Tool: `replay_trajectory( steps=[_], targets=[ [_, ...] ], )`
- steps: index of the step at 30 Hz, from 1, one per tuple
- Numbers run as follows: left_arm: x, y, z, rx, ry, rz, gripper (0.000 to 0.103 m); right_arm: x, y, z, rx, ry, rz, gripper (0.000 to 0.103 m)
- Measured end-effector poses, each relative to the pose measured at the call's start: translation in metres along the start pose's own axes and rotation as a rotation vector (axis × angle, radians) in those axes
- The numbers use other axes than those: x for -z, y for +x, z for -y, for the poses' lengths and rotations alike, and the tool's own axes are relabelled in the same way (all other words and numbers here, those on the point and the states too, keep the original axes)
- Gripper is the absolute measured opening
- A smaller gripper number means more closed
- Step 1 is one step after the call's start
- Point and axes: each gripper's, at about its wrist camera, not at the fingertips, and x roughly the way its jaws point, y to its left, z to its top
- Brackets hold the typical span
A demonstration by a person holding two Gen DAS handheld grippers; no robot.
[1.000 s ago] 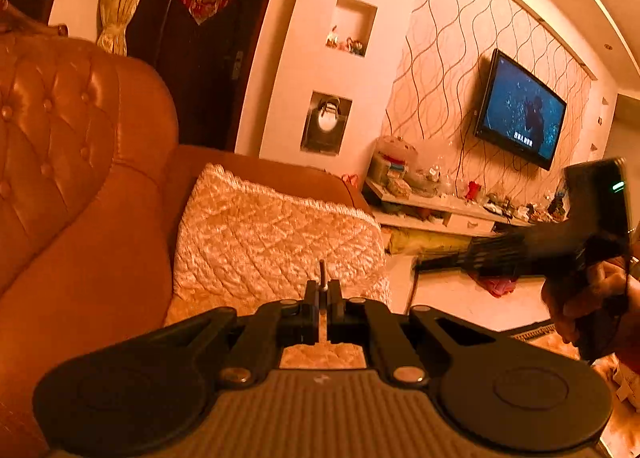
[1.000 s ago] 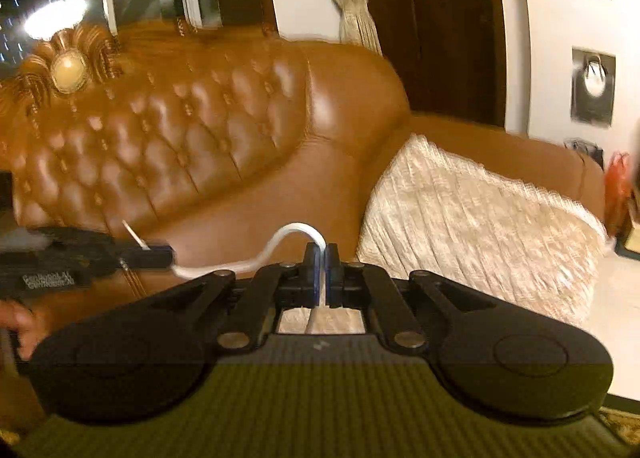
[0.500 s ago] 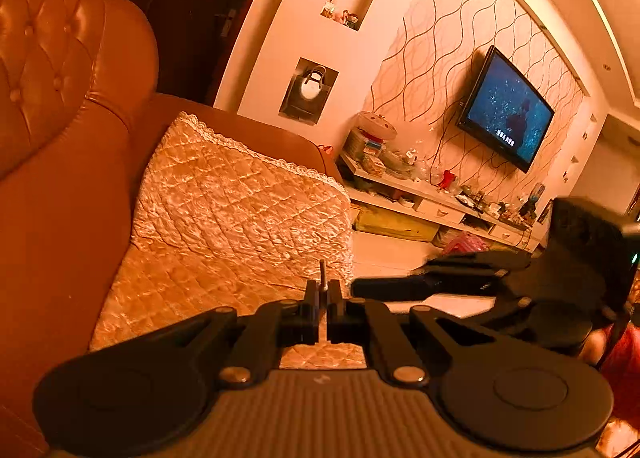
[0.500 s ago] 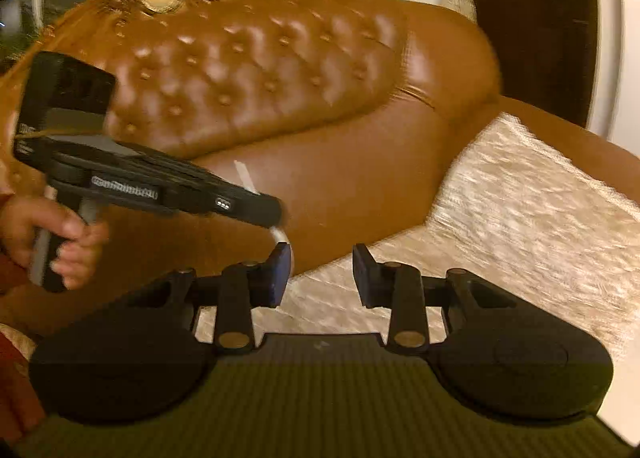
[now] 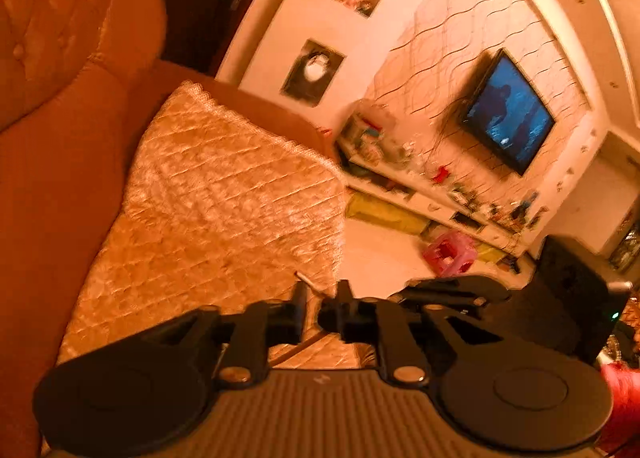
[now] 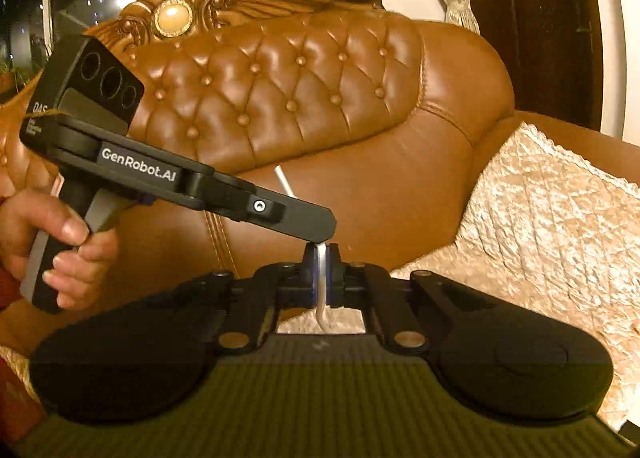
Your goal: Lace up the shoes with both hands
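Observation:
No shoe is in either view. In the right wrist view my right gripper [image 6: 321, 258] is shut on a white lace [image 6: 321, 286], which hangs down behind the pads. The lace's stiff tip [image 6: 282, 177] sticks up past my left gripper [image 6: 320, 223], which reaches in from the left, held by a person's hand [image 6: 60, 242], its fingertips just above the right pads. In the left wrist view my left gripper [image 5: 320, 292] has its jaws opening. The lace tip [image 5: 308, 281] runs through the gap and no pad presses on it. The right tool's black housing [image 5: 572, 298] sits close at the right.
A brown tufted leather sofa [image 6: 300, 97] fills the background, with a quilted cream seat cover [image 5: 224, 197] below both grippers. Beyond the sofa's end are a wall television [image 5: 508, 113], a cluttered low shelf [image 5: 420, 177] and a pink stool [image 5: 448, 254] on the floor.
The right gripper let go of the lace, stood open half a second ago, and has shut on it again beside the left fingertips. The left jaws have parted. Both grippers sank lower.

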Motion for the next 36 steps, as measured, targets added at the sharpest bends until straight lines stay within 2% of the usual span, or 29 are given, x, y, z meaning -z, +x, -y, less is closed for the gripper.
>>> replay_trajectory(
  steps=[3,7,8,9,12,13,15,18,21,25,31,34,36],
  targets=[
    [0.013,0.000,-0.002,-0.024,0.016,-0.041,0.030,-0.001,-0.001,0.008,0.120,-0.082,-0.071,0.005],
    [0.049,0.017,0.008,-0.004,0.091,-0.197,0.031,-0.021,-0.017,0.026,0.347,-0.262,-0.096,0.005],
    [0.058,0.023,0.013,0.020,0.116,-0.238,0.031,-0.027,-0.020,0.026,0.384,-0.317,-0.104,0.005],
    [0.066,0.029,0.020,0.048,0.146,-0.276,0.030,-0.034,-0.020,0.024,0.377,-0.362,-0.122,0.005],
    [0.083,0.040,0.040,0.094,0.246,-0.347,0.031,-0.047,0.000,0.019,0.185,-0.336,-0.286,0.005],
    [0.085,0.040,0.044,0.092,0.269,-0.349,0.035,-0.044,0.013,0.016,0.107,-0.311,-0.365,0.005],
    [0.088,0.039,0.050,0.090,0.309,-0.350,0.035,-0.026,0.041,0.006,-0.022,-0.312,-0.540,0.005],
    [0.096,0.038,0.055,0.090,0.369,-0.362,0.035,0.007,0.070,-0.009,-0.146,-0.368,-0.787,0.005],
    [0.105,0.041,0.061,0.098,0.419,-0.381,0.035,0.016,0.085,-0.003,-0.189,-0.342,-0.946,0.005],
    [0.111,0.047,0.067,0.120,0.444,-0.398,0.035,0.013,0.092,0.007,-0.242,-0.329,-1.051,0.005],
    [0.118,0.048,0.070,0.150,0.453,-0.431,0.035,0.027,0.100,-0.015,-0.317,-0.487,-1.203,0.005],
    [0.118,0.050,0.069,0.155,0.449,-0.434,0.035,0.024,0.106,-0.019,-0.332,-0.553,-1.219,0.005],
    [0.118,0.051,0.069,0.159,0.445,-0.437,0.035,0.011,0.111,-0.016,-0.304,-0.557,-1.188,0.005]
  ],
)
